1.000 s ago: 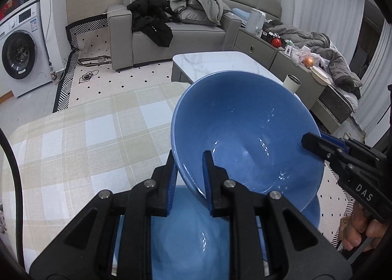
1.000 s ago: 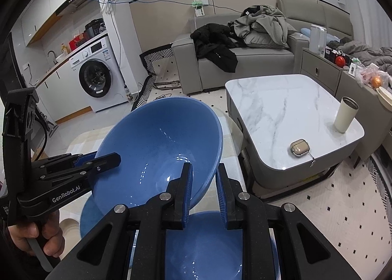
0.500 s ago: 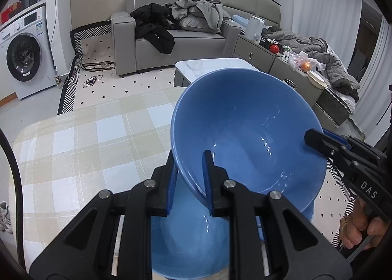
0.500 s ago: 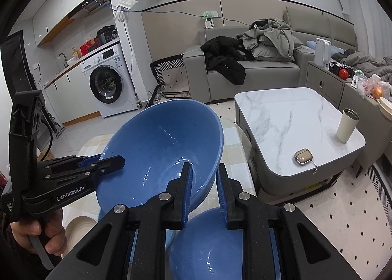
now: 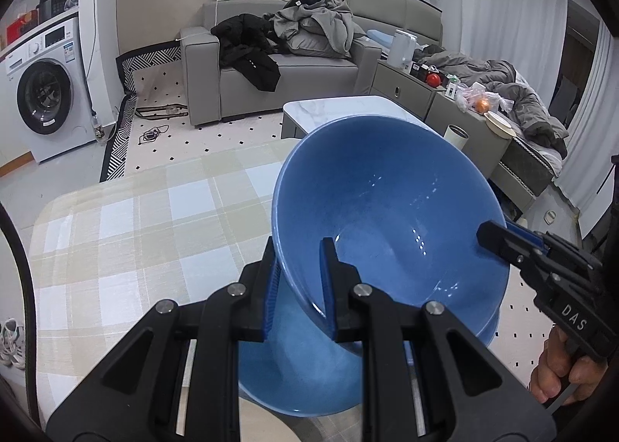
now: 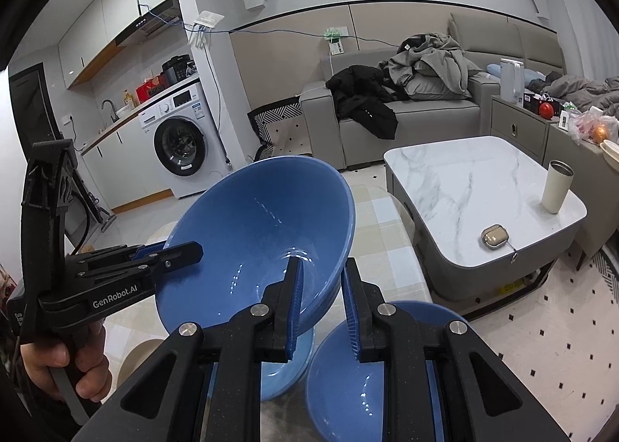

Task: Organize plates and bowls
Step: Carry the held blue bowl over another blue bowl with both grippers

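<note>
We hold a tilted blue bowl (image 5: pixel 390 217) aloft, left gripper (image 5: pixel 298 279) and right gripper (image 6: pixel 321 299) jaws each clamped narrow on opposite rims, another bowl (image 6: pixel 348 384) below.

— What was the near table (image 5: pixel 127 233) like?
— It wore a beige and white checked cloth. A blue dish (image 5: pixel 305 372) sat on it near the edge, and a second blue dish (image 6: pixel 348 376) lay just beside that one. A pale round plate (image 6: pixel 133 360) showed at the near side, mostly hidden.
— And the marble coffee table (image 6: pixel 464 179)?
— A cream tumbler (image 6: pixel 557 186) stood upright on it, with a small tan case (image 6: pixel 494 236) lying near it, apart.
</note>
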The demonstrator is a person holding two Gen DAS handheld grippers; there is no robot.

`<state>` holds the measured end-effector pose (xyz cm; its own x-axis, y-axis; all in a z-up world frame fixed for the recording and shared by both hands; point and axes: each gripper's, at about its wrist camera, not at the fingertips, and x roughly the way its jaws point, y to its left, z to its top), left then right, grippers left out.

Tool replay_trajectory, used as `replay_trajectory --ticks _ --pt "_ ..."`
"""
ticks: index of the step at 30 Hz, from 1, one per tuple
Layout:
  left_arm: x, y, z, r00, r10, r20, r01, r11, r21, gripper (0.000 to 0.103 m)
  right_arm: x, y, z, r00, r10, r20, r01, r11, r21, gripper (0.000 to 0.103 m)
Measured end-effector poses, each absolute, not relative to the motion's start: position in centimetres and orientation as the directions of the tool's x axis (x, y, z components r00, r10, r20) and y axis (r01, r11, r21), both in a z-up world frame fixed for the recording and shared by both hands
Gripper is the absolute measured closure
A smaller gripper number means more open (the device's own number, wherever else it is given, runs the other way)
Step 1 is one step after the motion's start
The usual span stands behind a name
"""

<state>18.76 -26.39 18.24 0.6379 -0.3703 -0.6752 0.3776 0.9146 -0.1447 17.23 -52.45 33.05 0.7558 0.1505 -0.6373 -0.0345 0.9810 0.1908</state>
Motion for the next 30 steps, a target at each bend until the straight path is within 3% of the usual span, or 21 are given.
replay_trajectory --ticks 17,30 --pt "16.9 -24.8 17.8 0.65 -0.35 -0.674 0.357 0.924 -0.136 0.087 15.4 -50.5 31.1 0.781 0.161 -0.603 -0.055 0.98 0.191 0.082" --pt "17.7 -23.2 16.6 0.662 -0.326 -0.675 0.322 0.937 -0.138 0.087 16.5 -49.3 29.0 0.751 0.191 -0.633 -0.09 0.978 0.188 0.082"
